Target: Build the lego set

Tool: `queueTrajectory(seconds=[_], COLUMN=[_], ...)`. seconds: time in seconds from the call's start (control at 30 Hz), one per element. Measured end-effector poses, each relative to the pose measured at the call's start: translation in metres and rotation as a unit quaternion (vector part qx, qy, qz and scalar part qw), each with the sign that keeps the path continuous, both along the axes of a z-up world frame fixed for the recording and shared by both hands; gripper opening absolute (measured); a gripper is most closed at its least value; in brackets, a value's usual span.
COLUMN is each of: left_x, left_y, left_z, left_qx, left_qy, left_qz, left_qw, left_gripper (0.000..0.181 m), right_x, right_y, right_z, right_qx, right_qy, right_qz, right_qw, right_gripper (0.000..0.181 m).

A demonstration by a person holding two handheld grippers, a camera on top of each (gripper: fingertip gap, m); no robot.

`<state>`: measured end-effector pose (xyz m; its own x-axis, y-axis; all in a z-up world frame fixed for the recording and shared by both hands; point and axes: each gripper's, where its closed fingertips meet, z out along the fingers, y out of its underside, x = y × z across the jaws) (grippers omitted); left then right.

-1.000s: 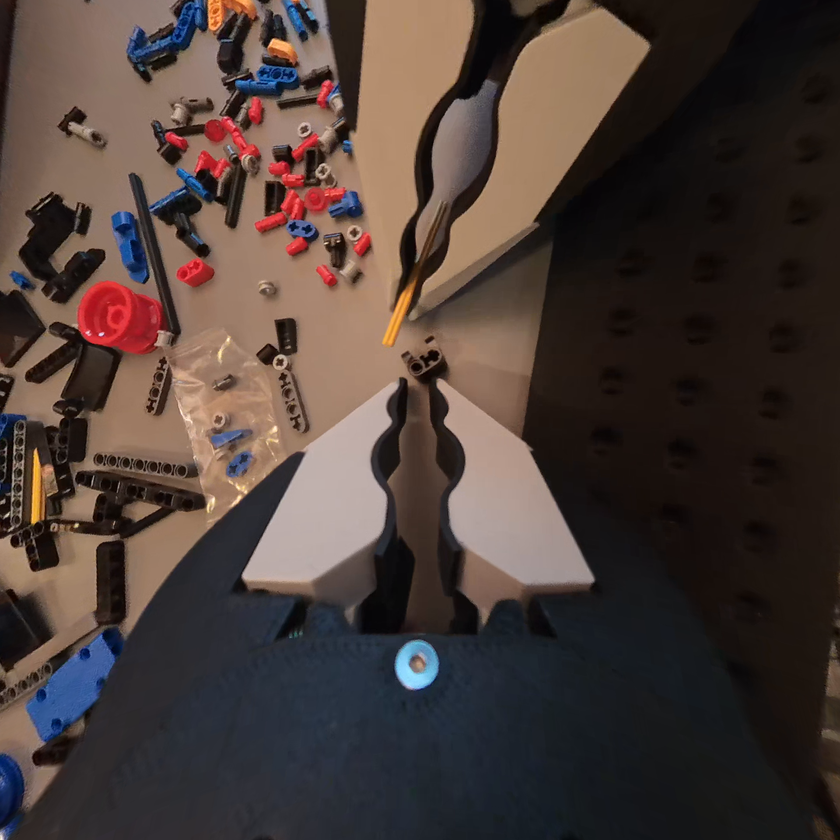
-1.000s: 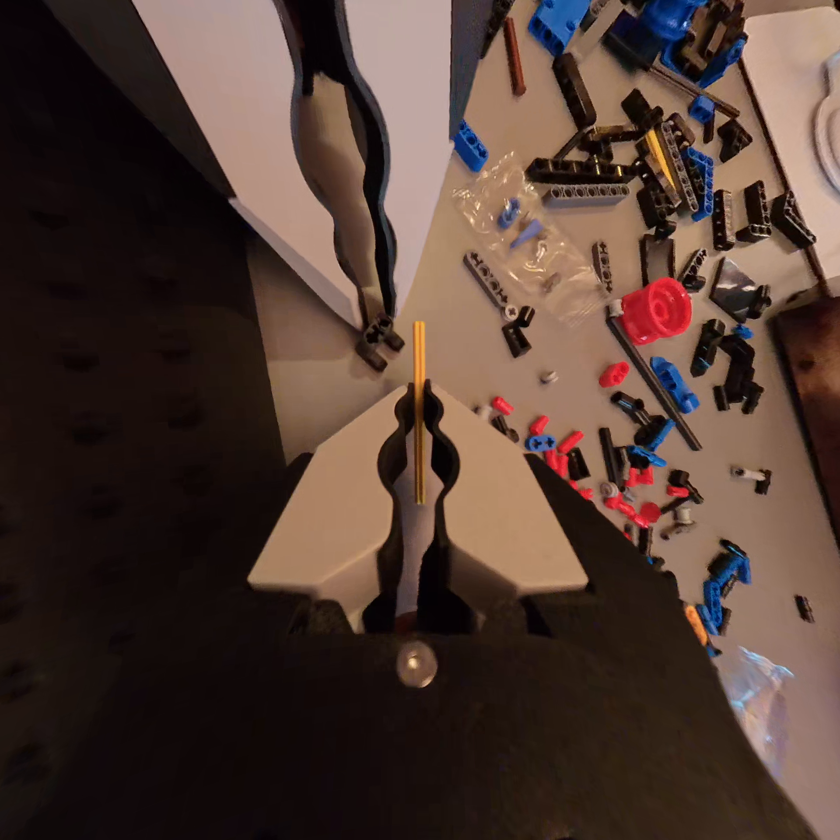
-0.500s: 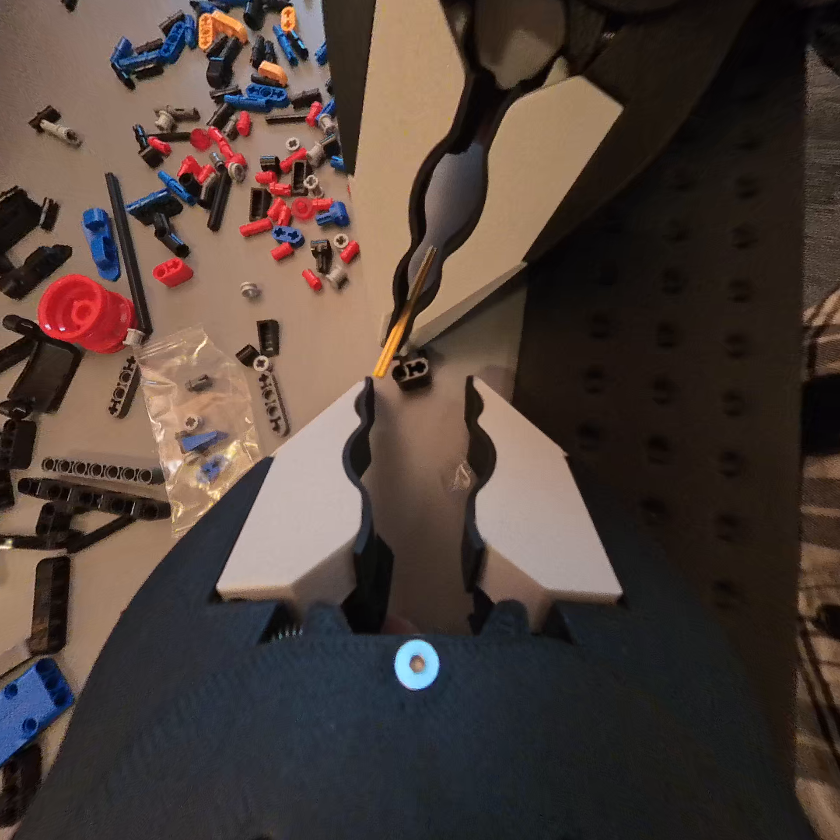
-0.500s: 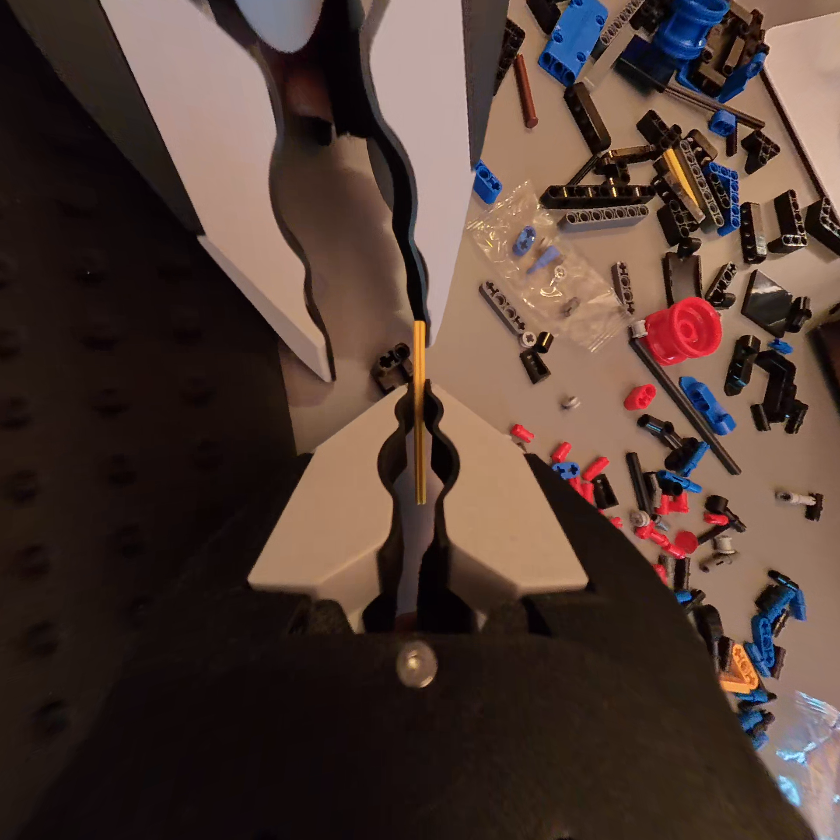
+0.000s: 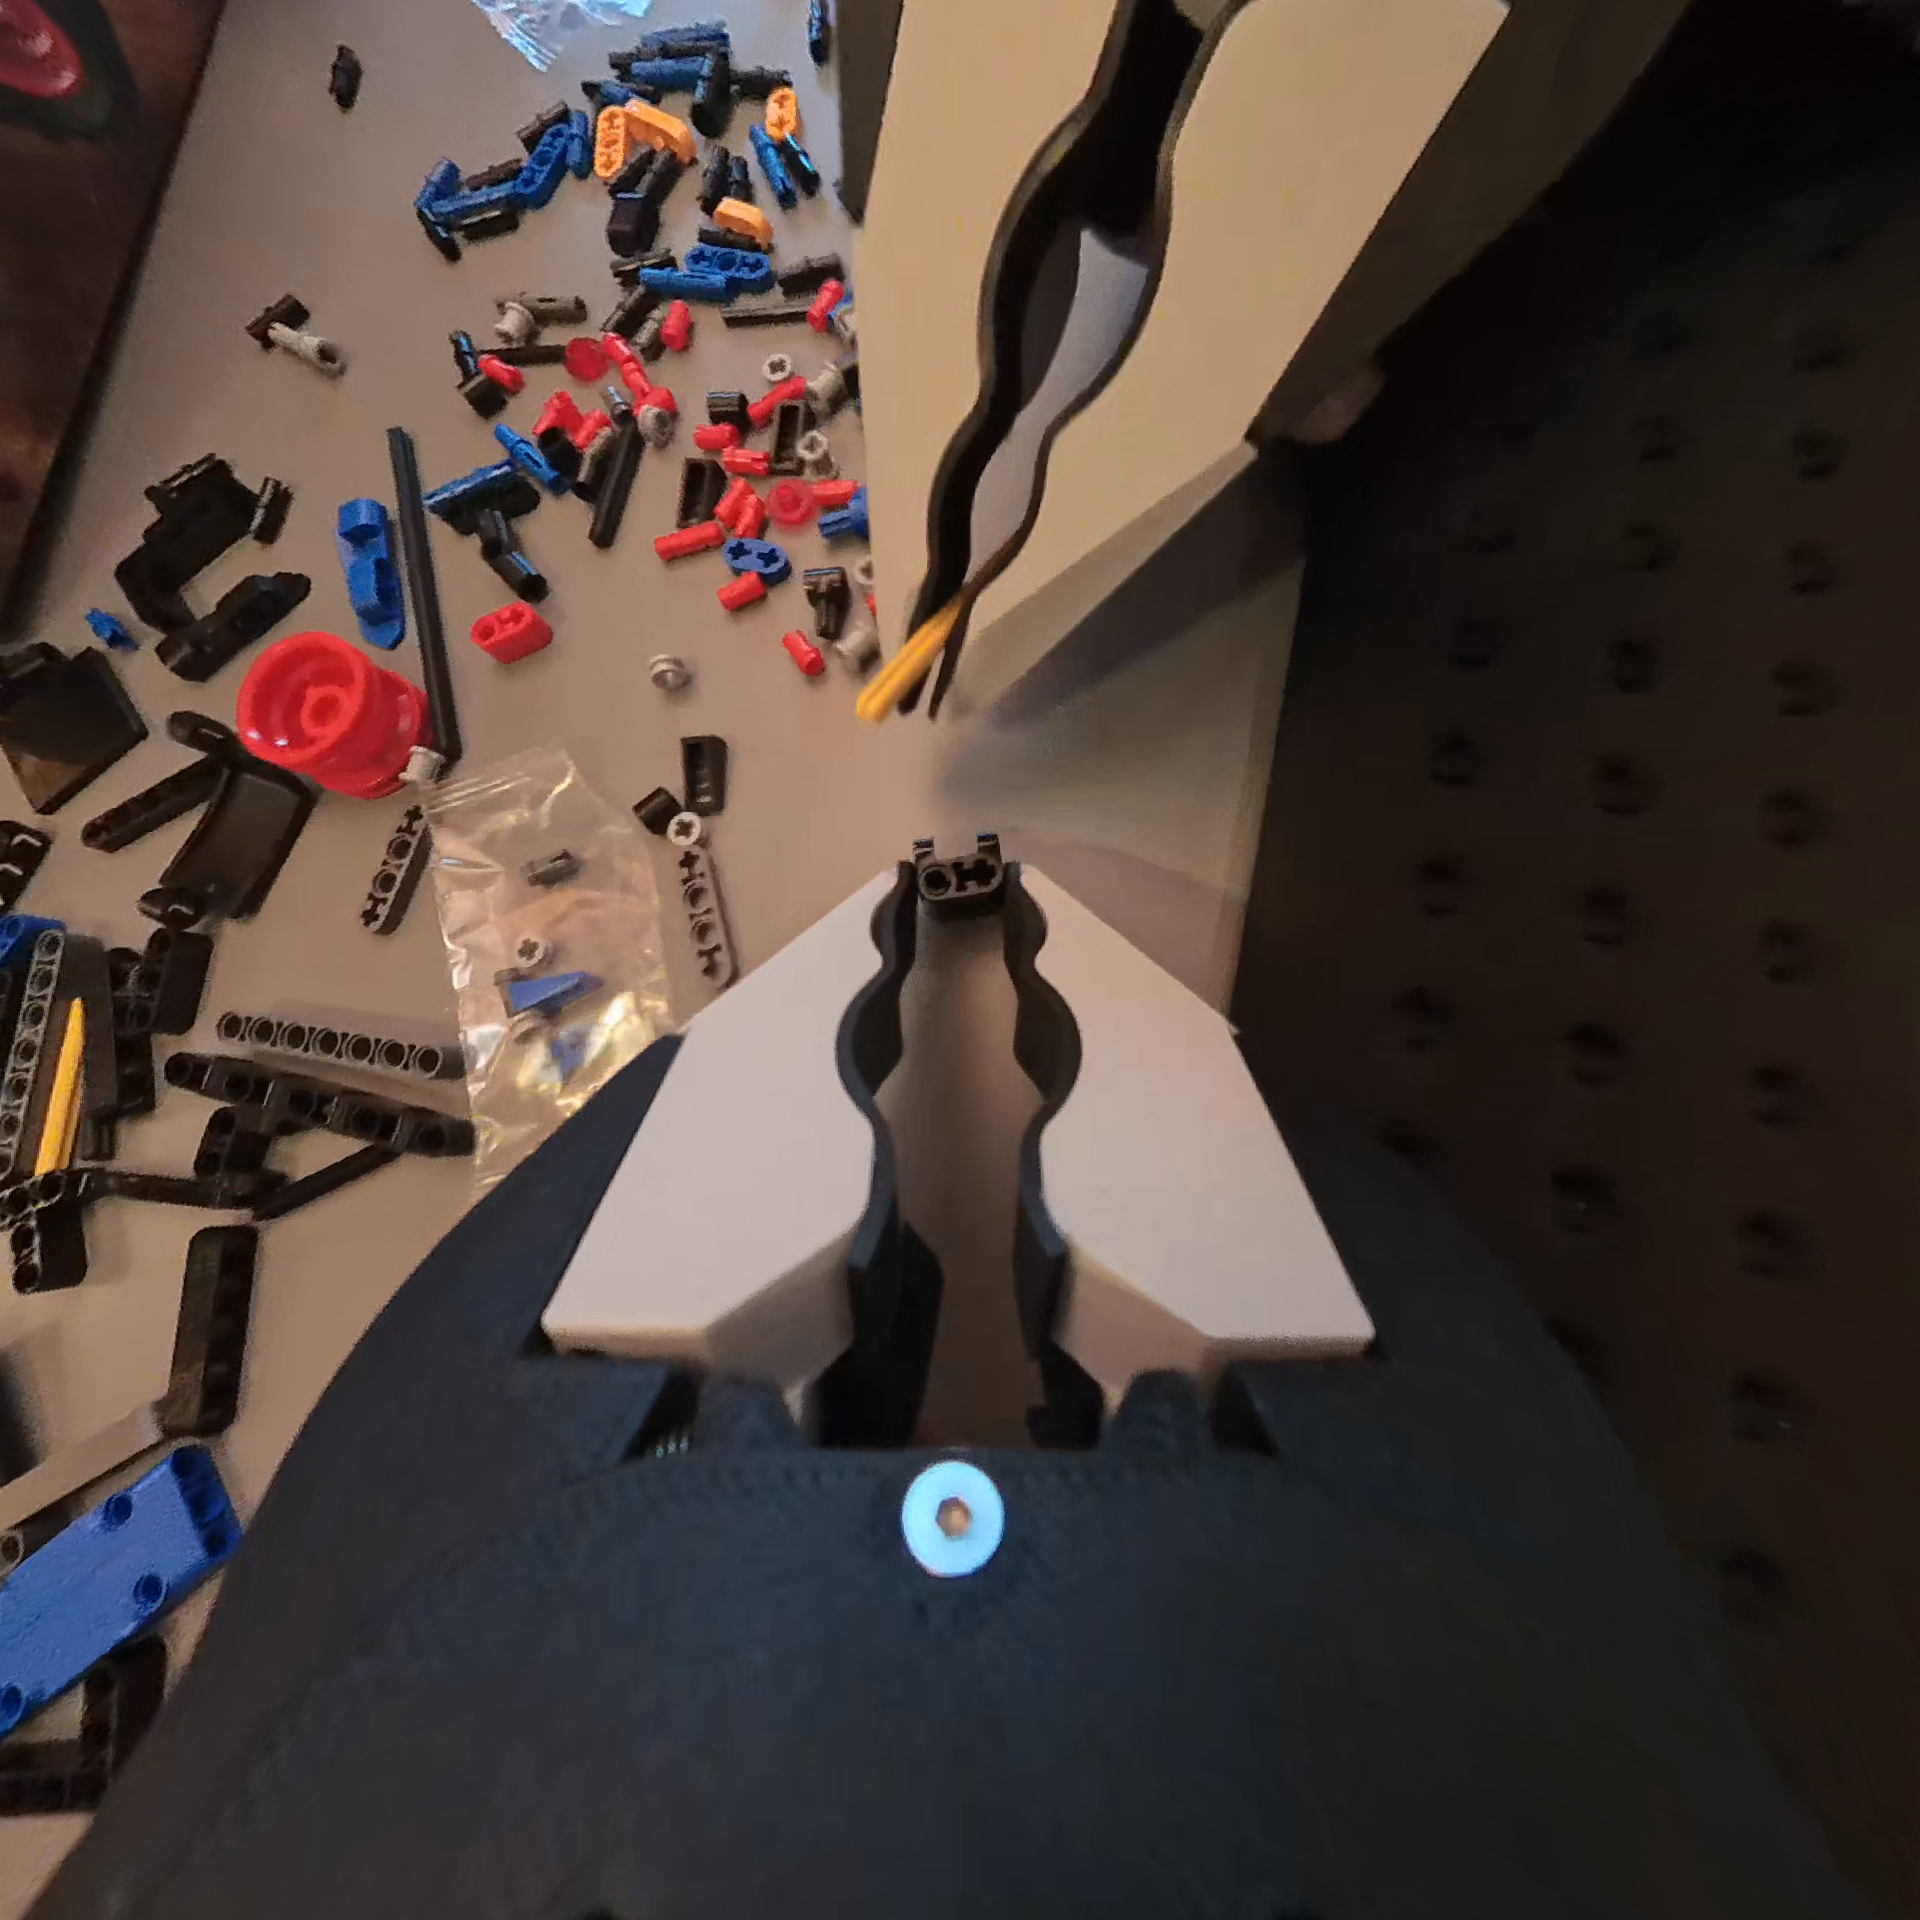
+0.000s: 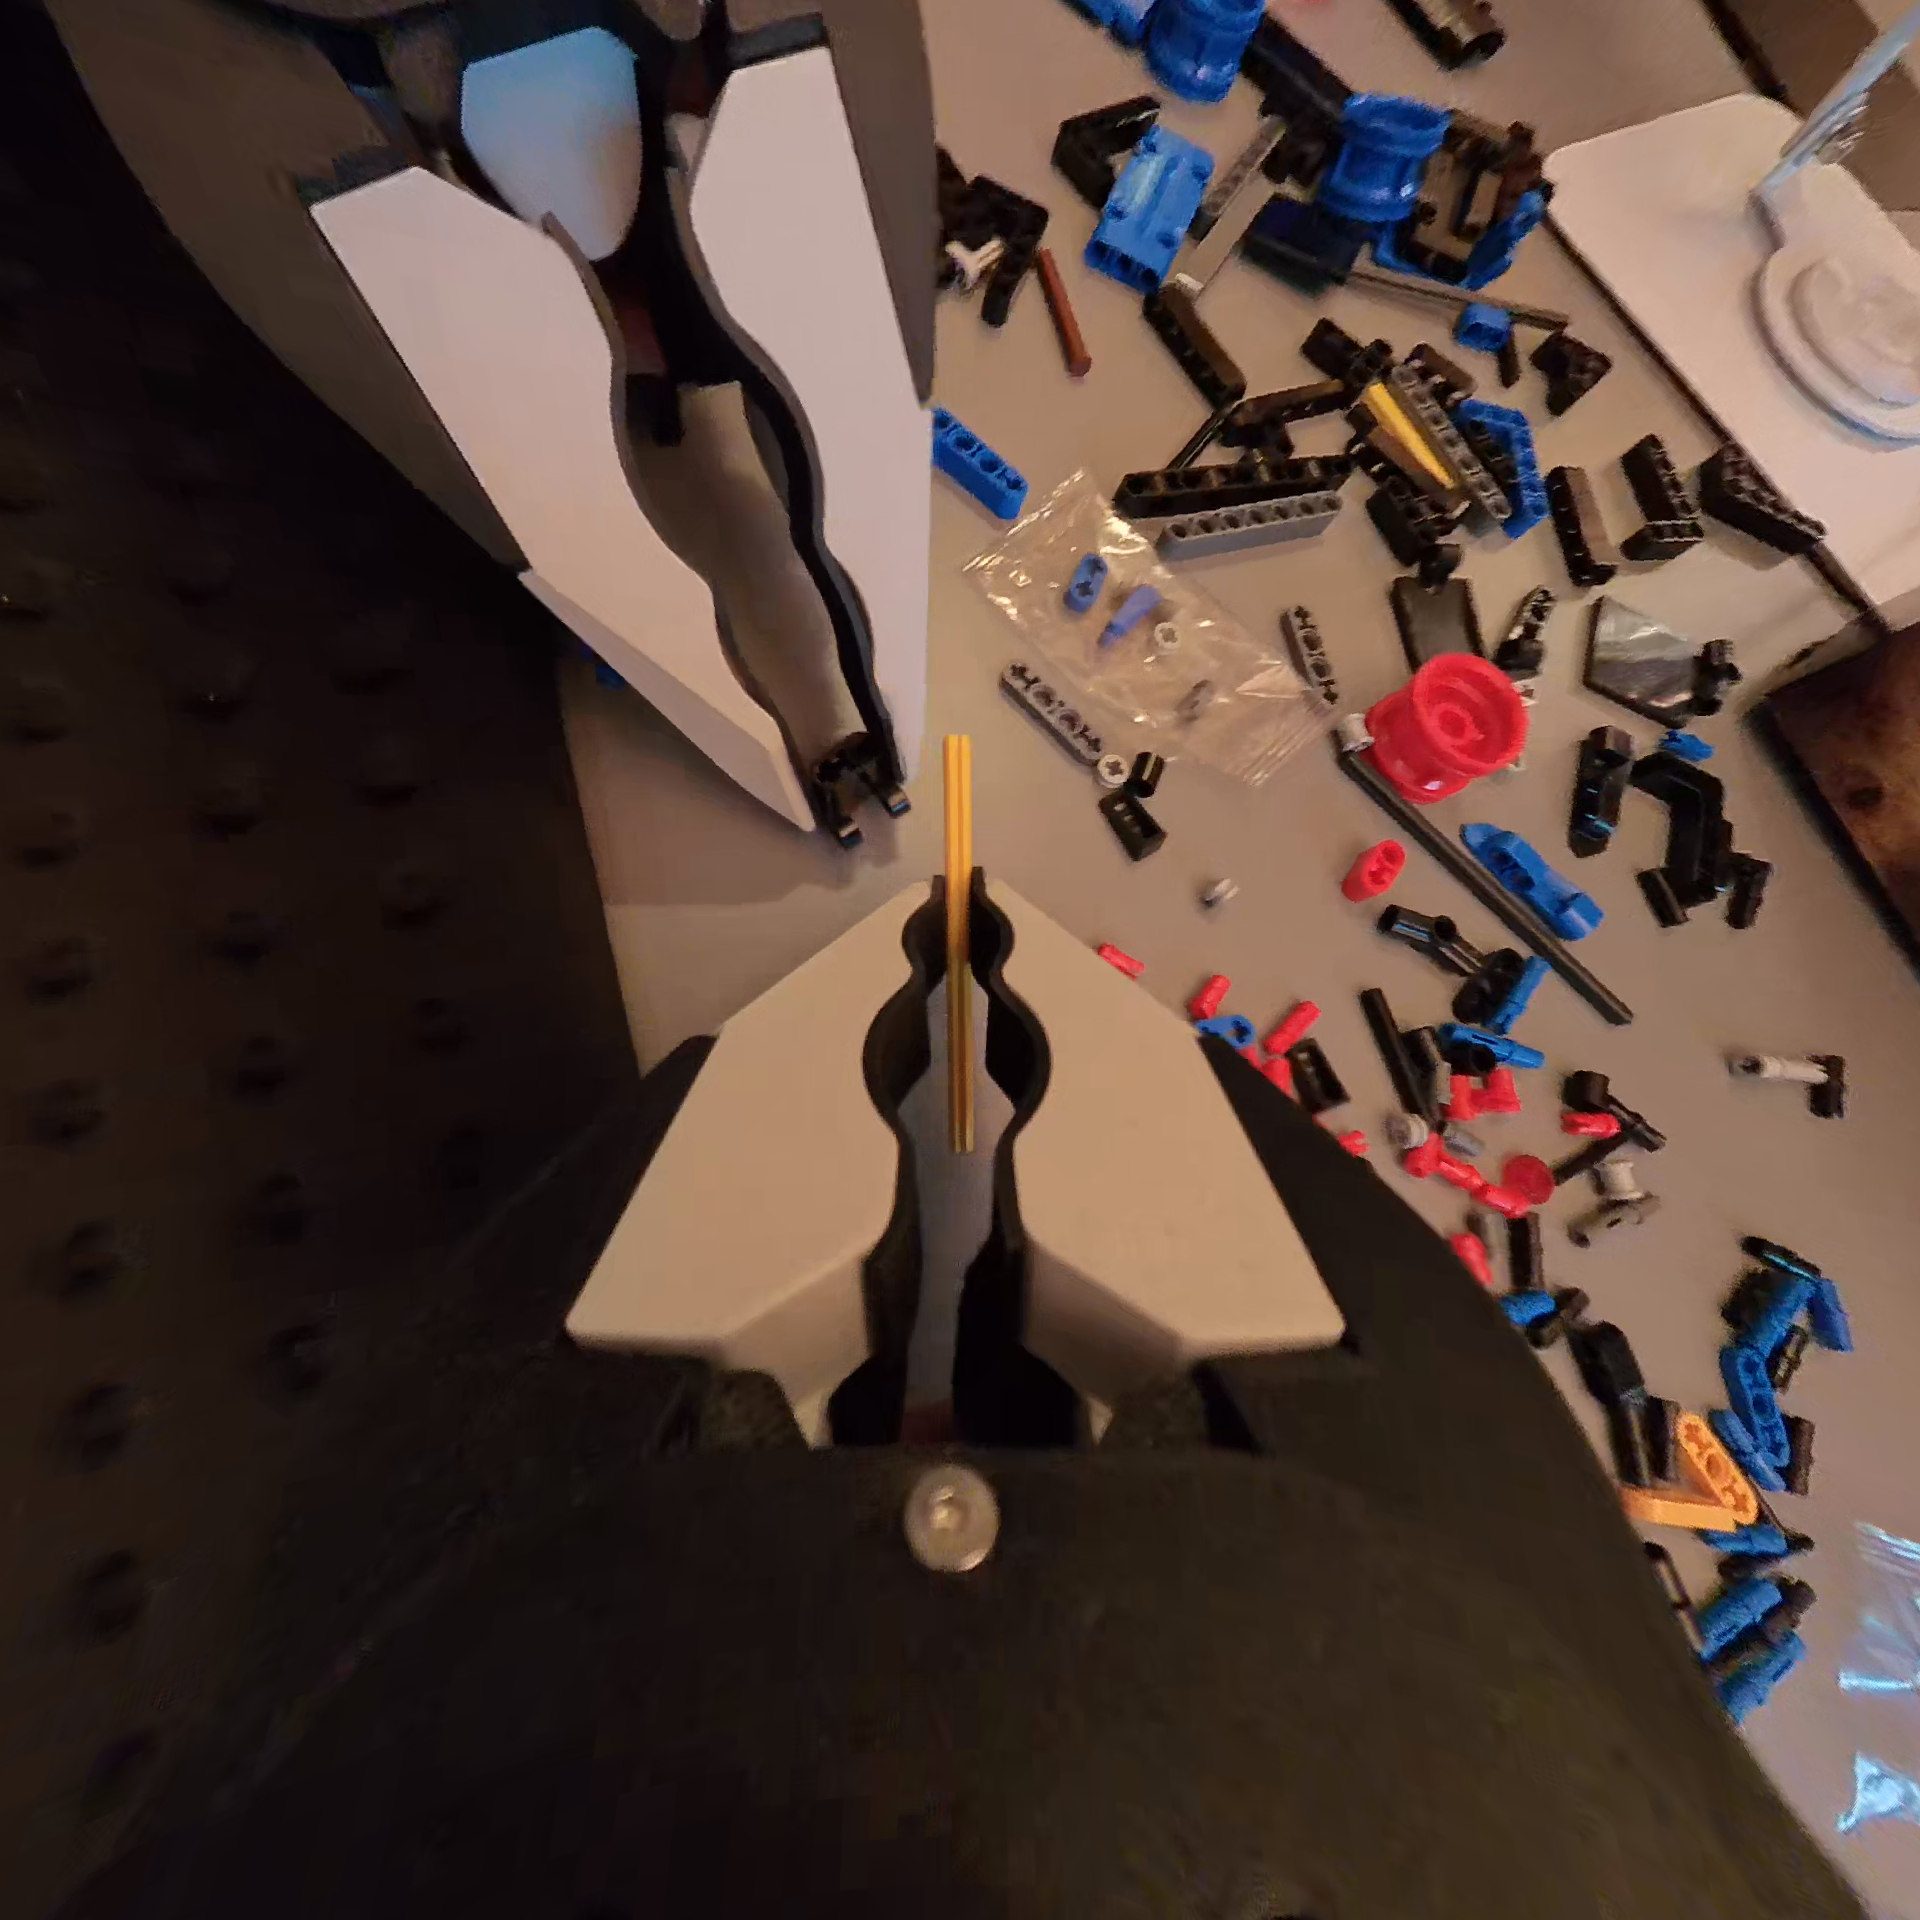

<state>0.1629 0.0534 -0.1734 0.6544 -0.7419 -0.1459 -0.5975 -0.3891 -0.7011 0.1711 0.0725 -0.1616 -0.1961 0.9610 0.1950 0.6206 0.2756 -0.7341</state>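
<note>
Now the left hand-held gripper [image 5: 958, 883] pinches a small black connector [image 5: 960, 881] at its tips above the table [image 5: 582, 717], while the right hand-held gripper [image 6: 957, 894] clamps a yellow rod [image 6: 958, 935] just beside it.

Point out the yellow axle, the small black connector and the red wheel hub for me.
yellow axle [image 6: 957, 935], right wrist view, mid-shaft.
small black connector [image 5: 961, 879], left wrist view, its holed face.
red wheel hub [image 5: 322, 712], left wrist view, front face.
</note>
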Motion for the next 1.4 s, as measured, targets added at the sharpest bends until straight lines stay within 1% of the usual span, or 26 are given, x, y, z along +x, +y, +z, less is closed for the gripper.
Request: queueTrajectory(seconds=[0.13, 0.27, 0.43, 0.5, 0.63, 0.87, 1.07, 1.27, 1.4], left_x=[-0.007, -0.013, -0.016, -0.019, -0.026, -0.029, -0.027, -0.022, -0.019], left_y=[-0.001, -0.003, -0.003, -0.002, 0.001, 0.003, 0.001, -0.001, -0.001], left_z=[0.010, 0.024, 0.045, 0.052, 0.056, 0.068, 0.077, 0.085, 0.087], left_qx=[-0.012, -0.047, -0.091, -0.099, -0.092, -0.112, -0.135, -0.152, -0.154], left_qy=[-0.043, -0.127, -0.261, -0.297, -0.307, -0.380, -0.431, -0.467, -0.477], left_qz=[0.005, 0.012, 0.012, 0.012, 0.020, 0.024, 0.014, -0.002, -0.007], left_qw=[0.999, 0.991, 0.961, 0.950, 0.947, 0.918, 0.892, 0.871, 0.865], left_gripper=[0.015, 0.015, 0.015, 0.015, 0.015, 0.015, 0.014, 0.014, 0.014], right_x=[0.000, 0.001, 0.000, -0.001, -0.001, -0.003, -0.007, -0.012, -0.016], right_y=[0.010, 0.016, 0.014, 0.015, 0.015, 0.014, 0.009, -0.004, -0.012], right_z=[0.011, 0.015, 0.020, 0.022, 0.025, 0.031, 0.040, 0.053, 0.059], right_qx=[0.003, 0.006, 0.008, 0.010, 0.009, 0.014, 0.025, 0.044, 0.052], right_qy=[0.031, 0.045, 0.060, 0.066, 0.073, 0.092, 0.116, 0.148, 0.161], right_qz=[-0.019, -0.028, -0.025, -0.025, -0.025, -0.021, -0.010, 0.015, 0.027], right_qw=[0.999, 0.999, 0.998, 0.997, 0.997, 0.995, 0.993, 0.988, 0.985], right_gripper=[0.002, 0.002, 0.002, 0.002, 0.002, 0.002, 0.002, 0.002, 0.002])
